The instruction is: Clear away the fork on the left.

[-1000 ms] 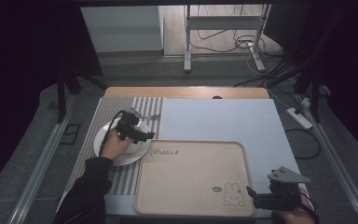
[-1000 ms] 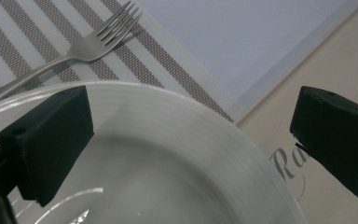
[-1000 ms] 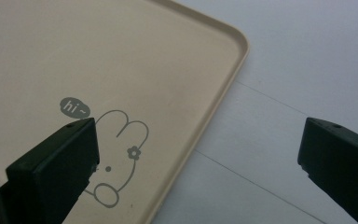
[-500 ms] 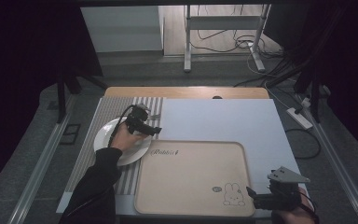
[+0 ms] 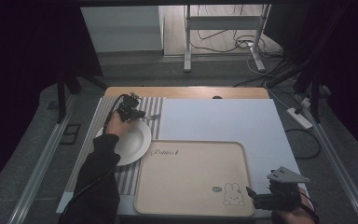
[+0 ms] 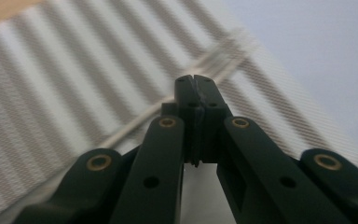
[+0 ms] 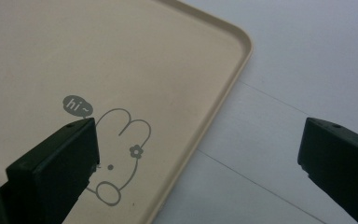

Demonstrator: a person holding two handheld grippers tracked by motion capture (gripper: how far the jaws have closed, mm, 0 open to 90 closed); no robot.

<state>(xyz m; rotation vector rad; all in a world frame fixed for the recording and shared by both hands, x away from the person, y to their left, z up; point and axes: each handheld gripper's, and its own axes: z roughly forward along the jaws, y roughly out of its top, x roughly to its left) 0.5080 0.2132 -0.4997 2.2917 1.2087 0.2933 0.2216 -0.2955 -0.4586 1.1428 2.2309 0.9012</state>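
Observation:
My left gripper (image 5: 137, 112) hovers at the far rim of a white plate (image 5: 133, 142), over a grey striped mat (image 5: 107, 105). Its jaws have just been closing and now meet tip to tip (image 6: 196, 79). A metal fork (image 6: 233, 49) lies on the mat and runs behind the tips; I cannot tell whether it is pinched between them. From above, the fork (image 5: 154, 115) sticks out to the right of the gripper. My right gripper (image 5: 254, 197) rests at the near right corner of a beige tray (image 5: 191, 177), open (image 7: 198, 128) with nothing between its jaws.
The tray (image 7: 121, 56) carries a printed rabbit (image 7: 121, 149) near its right rim. A pale blue sheet (image 5: 223, 119) covers the table to the right of the mat. A wooden edge (image 5: 186, 92) runs along the far side. Cables and a stand lie on the floor beyond.
The left hand has moved from over the plate toward the far side, up to the fork on the mat, and its jaws went from open to shut. The right gripper stayed put.

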